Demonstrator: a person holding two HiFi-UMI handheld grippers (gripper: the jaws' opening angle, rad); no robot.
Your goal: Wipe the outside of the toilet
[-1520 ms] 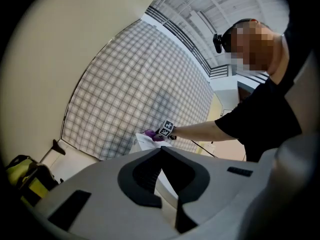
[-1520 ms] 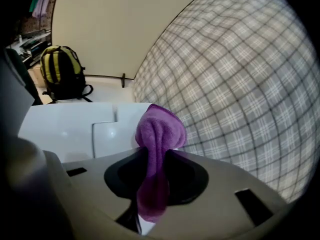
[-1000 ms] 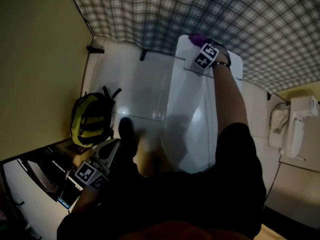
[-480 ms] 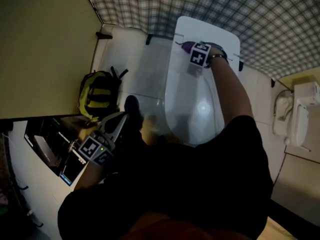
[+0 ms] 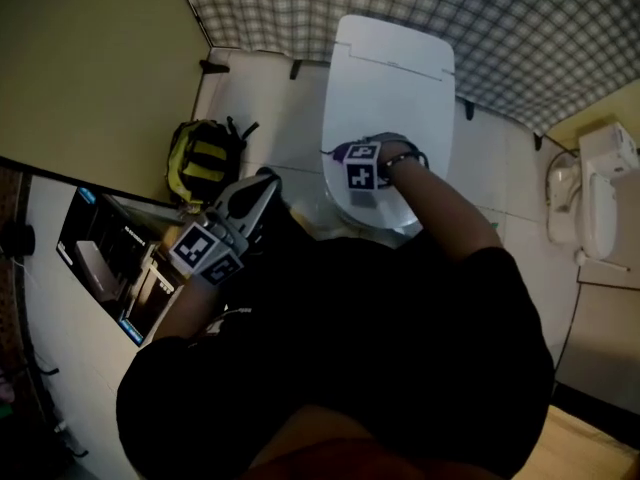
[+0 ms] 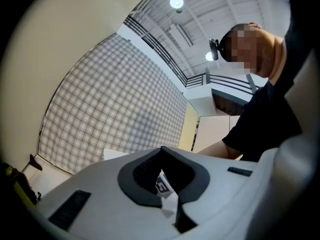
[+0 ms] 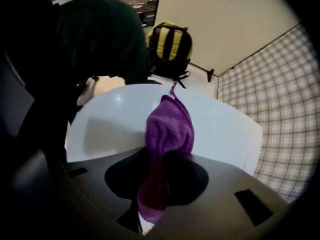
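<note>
Jaws of right gripper (image 5: 341, 155) clamp purple cloth (image 7: 169, 129) lying forward onto toilet lid (image 5: 392, 60); jaws of left gripper (image 6: 161, 150) together.

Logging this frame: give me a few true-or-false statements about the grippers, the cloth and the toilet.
1. The right gripper is shut on a purple cloth. True.
2. The toilet lid is raised. False: it is down, with the cloth resting on it.
3. A yellow and black backpack sits on the floor. True.
4. The left gripper holds a second cloth. False: its jaws are together with nothing between them.
</note>
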